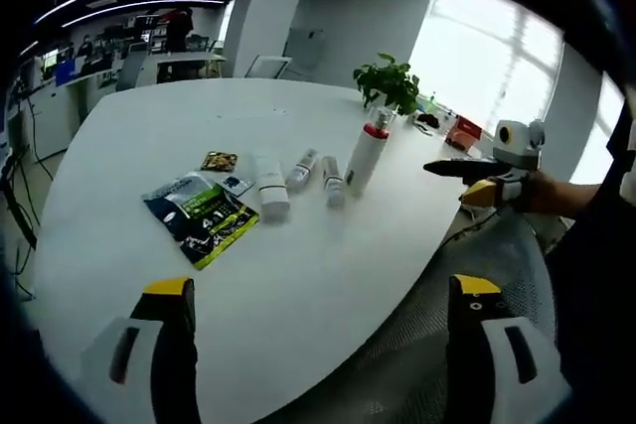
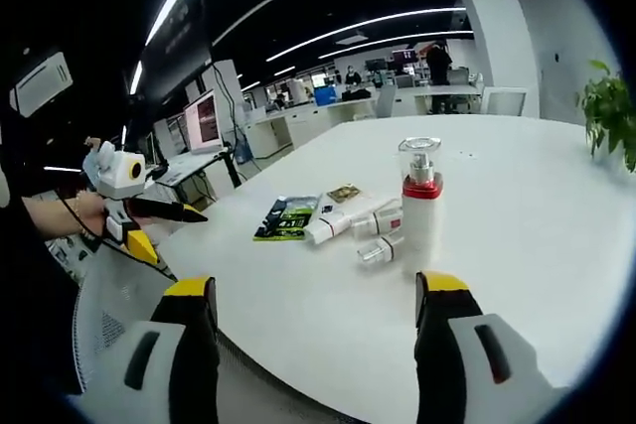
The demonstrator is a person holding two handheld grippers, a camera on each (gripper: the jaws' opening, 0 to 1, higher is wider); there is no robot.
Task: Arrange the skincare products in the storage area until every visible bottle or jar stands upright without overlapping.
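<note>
A white table (image 1: 298,285) carries one upright pump bottle (image 1: 366,154), three toppled tubes (image 1: 270,184), sachets (image 1: 200,215).

Both views look from off the near edge across the white table (image 1: 298,275), from opposite sides, sharing the pump bottle (image 2: 420,201) and lying tubes.

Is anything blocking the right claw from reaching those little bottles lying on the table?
Mostly no. From the right claw, bare white table leads to the nearest lying tube. The upright pump bottle stands just beside that tube, and the two other lying tubes sit behind it.
</note>
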